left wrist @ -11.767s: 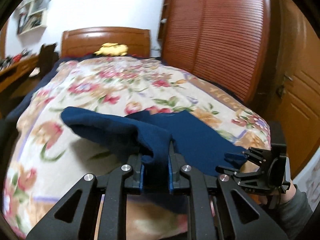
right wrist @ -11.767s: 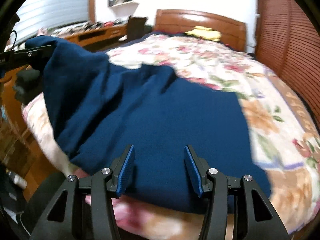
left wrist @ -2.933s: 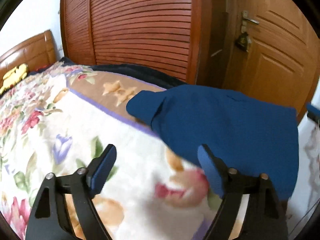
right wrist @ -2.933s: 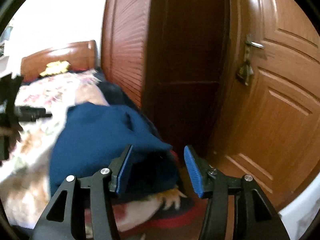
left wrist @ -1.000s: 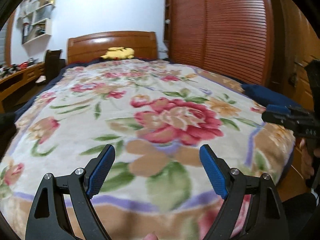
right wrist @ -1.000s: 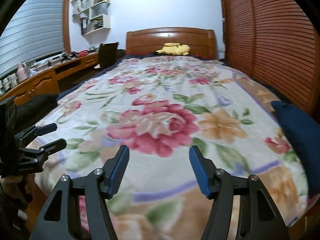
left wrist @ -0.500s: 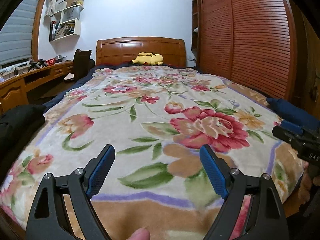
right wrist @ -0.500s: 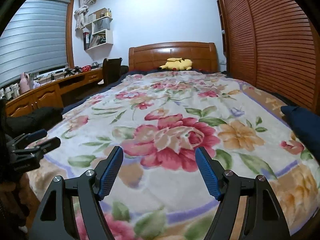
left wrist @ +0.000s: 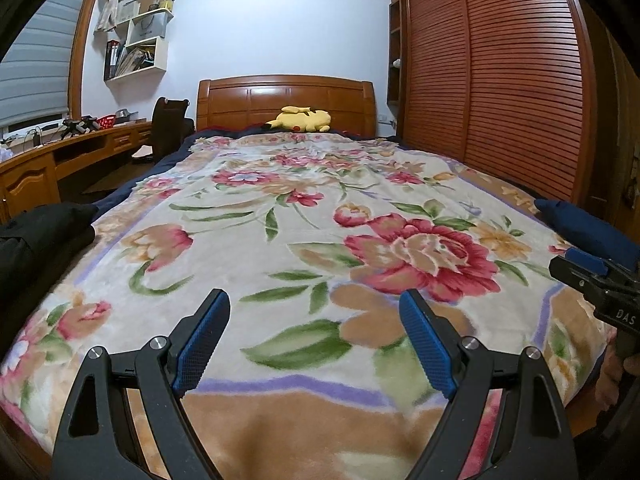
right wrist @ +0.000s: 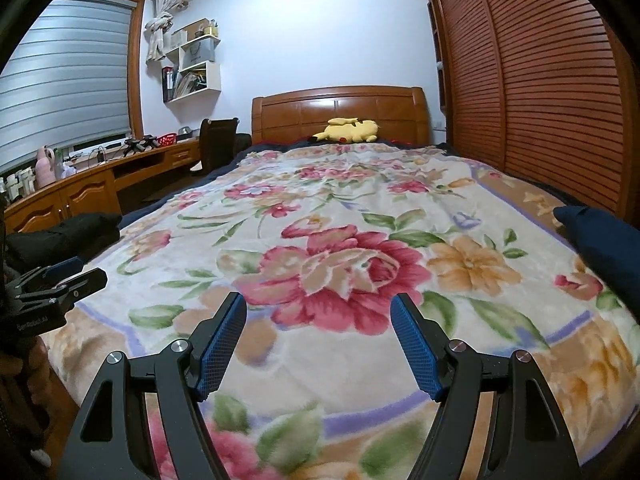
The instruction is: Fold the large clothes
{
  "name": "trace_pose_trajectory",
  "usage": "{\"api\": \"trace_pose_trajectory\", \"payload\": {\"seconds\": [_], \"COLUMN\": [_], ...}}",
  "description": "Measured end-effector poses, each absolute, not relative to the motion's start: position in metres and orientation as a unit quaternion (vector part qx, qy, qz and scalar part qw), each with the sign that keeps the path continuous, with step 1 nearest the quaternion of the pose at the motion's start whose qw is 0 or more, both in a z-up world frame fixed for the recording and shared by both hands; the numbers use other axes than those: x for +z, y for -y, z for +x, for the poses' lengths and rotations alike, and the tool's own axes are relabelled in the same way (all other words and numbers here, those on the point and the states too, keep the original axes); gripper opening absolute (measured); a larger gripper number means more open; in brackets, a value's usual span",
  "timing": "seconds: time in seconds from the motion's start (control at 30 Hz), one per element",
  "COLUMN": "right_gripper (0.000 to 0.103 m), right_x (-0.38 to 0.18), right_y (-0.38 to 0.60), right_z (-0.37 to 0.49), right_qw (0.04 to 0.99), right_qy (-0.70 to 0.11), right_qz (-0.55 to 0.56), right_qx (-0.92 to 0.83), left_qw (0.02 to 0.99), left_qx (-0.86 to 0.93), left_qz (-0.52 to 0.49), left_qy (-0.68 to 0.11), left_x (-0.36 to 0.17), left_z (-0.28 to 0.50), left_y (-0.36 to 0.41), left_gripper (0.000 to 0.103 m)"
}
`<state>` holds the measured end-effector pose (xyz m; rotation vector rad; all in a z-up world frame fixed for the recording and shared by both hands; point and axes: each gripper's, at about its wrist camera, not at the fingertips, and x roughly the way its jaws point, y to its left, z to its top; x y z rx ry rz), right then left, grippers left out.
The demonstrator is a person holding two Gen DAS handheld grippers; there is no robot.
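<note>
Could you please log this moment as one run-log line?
left gripper: open, empty | right gripper: open, empty, jaws just widened | blue garment: folded, bed's right edge | black garment: bed's left edge

Left hand-held gripper and right hand-held gripper both gape wide, nothing between their jaws.

- Floral blanket: thick, fuzzy plush cloth, matt.
- Headboard and louvred wardrobe doors: varnished wood, glossy.
- Blue garment and black garment: soft matt cloth.
- Left gripper: matt black plastic arms, blue rough-textured pads, shiny metal screws.
</note>
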<state>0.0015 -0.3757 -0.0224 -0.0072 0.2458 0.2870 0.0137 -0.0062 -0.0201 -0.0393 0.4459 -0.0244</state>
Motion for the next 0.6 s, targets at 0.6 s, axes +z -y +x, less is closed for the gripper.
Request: {"api": "trace_pose_trajectory", "payload": {"seconds": [0.6], "right_gripper": [0.076], "right_x": [-0.0226], "right_y": [0.3770], "right_z": [0.0045], "right_qw": [0.982], "right_qy": [-0.120], "right_qz": [-0.003], "right_qx": [0.146], "left_qw": [0.975], "left_qx": [-0.017], "left_qz": [-0.015], "left_qy": [-0.222], "left_x": [-0.0182], "left_z": [0.0112], "left_y": [0.0155], "left_gripper": [0.087]}}
